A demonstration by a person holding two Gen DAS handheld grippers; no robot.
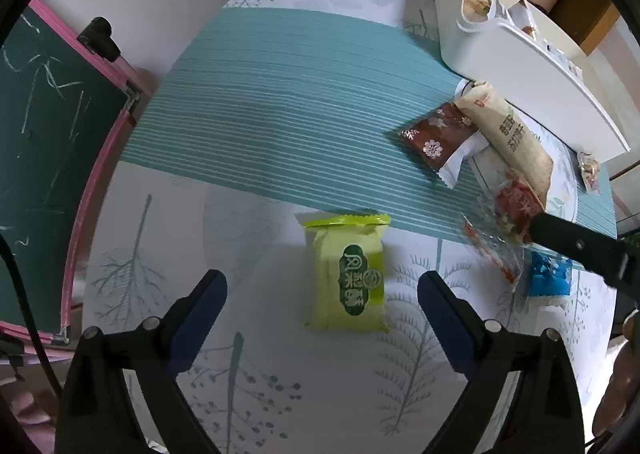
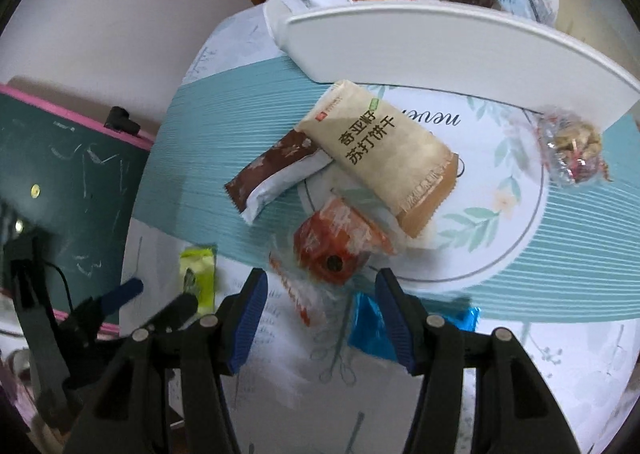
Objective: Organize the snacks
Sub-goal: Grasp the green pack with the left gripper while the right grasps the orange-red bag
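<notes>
White tablecloth with grey tree prints (image 1: 168, 214) under a teal striped placemat (image 1: 280, 94), white plastic bin (image 1: 500, 66) of snacks up at the far right edge. Left gripper (image 1: 322, 294) wide open with nothing held, hovering right over a lime-green flat snack packet (image 1: 346, 274) lying on the cloth. Right gripper (image 2: 320, 294) partly open, also empty, above a clear-and-orange crinkly wrapper (image 2: 332, 250) next to a blue foil packet (image 2: 368, 326), with a beige cracker pouch (image 2: 384, 154) and brown snowflake bar (image 2: 276, 170) just beyond.
</notes>
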